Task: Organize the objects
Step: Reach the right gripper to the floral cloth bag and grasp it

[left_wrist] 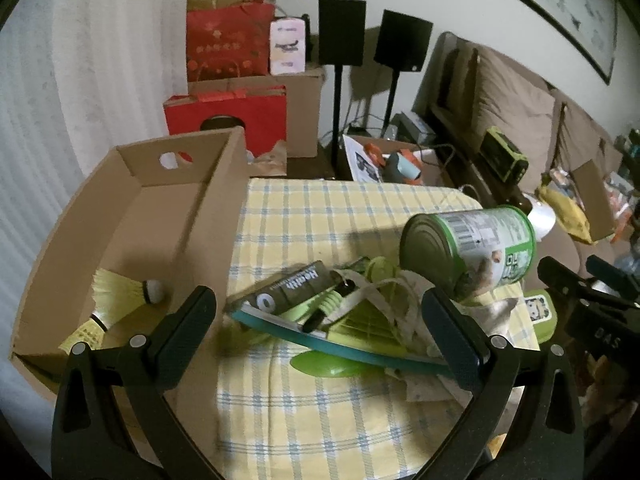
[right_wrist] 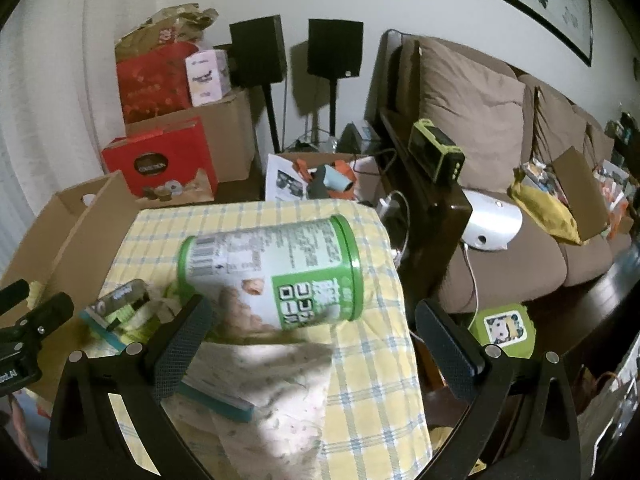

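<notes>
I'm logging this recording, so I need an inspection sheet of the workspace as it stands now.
Surface: table under a yellow checked cloth.
Job's things: green can on its side; cardboard box at the table's left holding shuttlecocks; a pile of green and teal items.
Clutter: green tin off the table's right edge.
Grippers: left gripper open over the pile; right gripper open near the can.
Cables: white cable by the sofa.
Surroundings: speakers, red boxes.

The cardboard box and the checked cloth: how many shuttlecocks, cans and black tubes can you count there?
Shuttlecocks, in the cardboard box: 2
Green cans, lying on the checked cloth: 1
Black tubes, in the pile on the cloth: 1
Total: 4
</notes>
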